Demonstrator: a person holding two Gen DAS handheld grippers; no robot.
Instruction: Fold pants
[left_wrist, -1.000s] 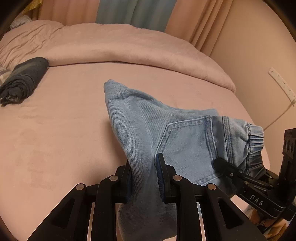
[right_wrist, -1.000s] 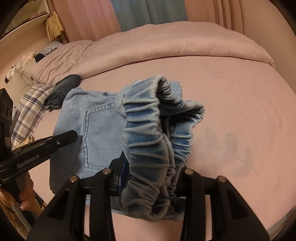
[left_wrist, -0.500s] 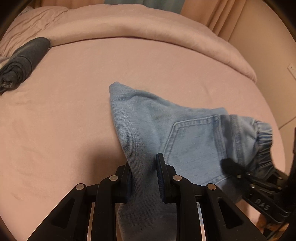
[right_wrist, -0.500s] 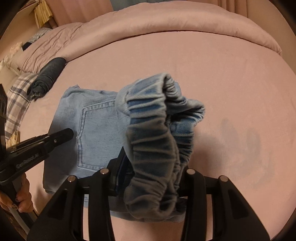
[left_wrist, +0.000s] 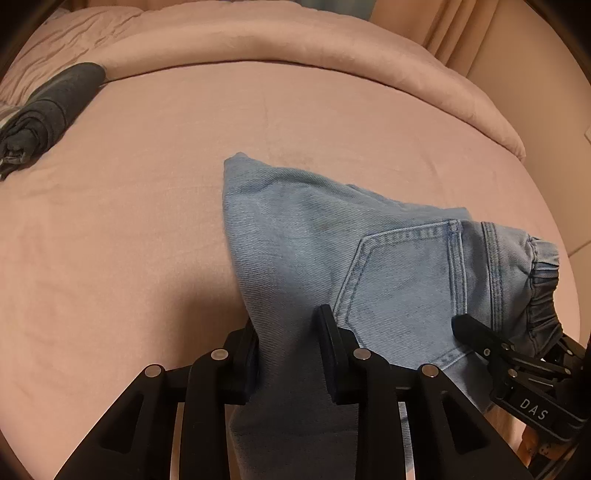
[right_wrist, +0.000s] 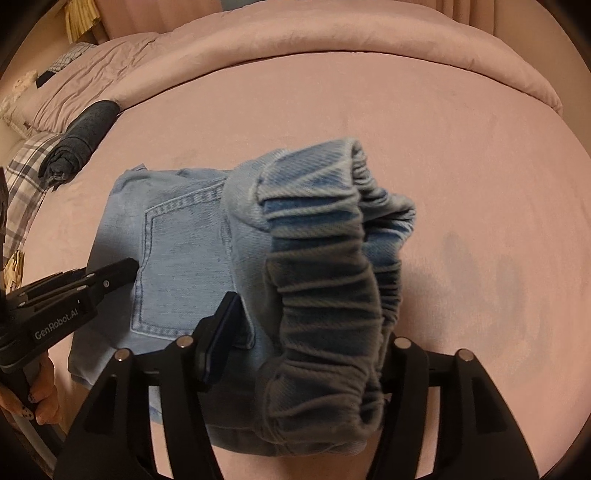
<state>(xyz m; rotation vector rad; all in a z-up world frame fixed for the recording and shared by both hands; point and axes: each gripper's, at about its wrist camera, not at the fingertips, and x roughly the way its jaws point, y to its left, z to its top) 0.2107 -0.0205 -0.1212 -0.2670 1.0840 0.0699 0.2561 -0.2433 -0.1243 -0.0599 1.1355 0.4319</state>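
The light blue denim pants (left_wrist: 388, 266) are laid on the pink bed sheet (left_wrist: 129, 221), already folded into a compact bundle, back pocket (right_wrist: 181, 258) uppermost. Compared with a second ago, the bundle is seen lower and flatter on the bed: both ends have been brought down onto the sheet, and more of the bed's far edge fills each view.

The left gripper (left_wrist: 288, 350) has its fingers (left_wrist: 327, 332) standing narrow, with a fold of denim between them. Its jaws have just been opening a little; a sliver of gap seems to show beside the right-hand pad, so the cloth is judged to be slackly held or already let go, though contact cannot be ruled out.

The right gripper (right_wrist: 310, 339) has just been opening as well, and more markedly. The gathered elastic waistband (right_wrist: 332, 280) lies between its fingers (right_wrist: 221, 325), but the left pad is seen standing clear of the fabric where it was earlier pressed against it. The right pad is hidden behind the waistband.

Taken together, a release is judged to be under way: the fold has been set down and the pants are being left on the bed. The task appears close to done, with perhaps a final smoothing left. The bulky waistband may spring back once freed.

A rolled dark garment (left_wrist: 48, 110) lies well apart near the pink duvet (left_wrist: 295, 44).
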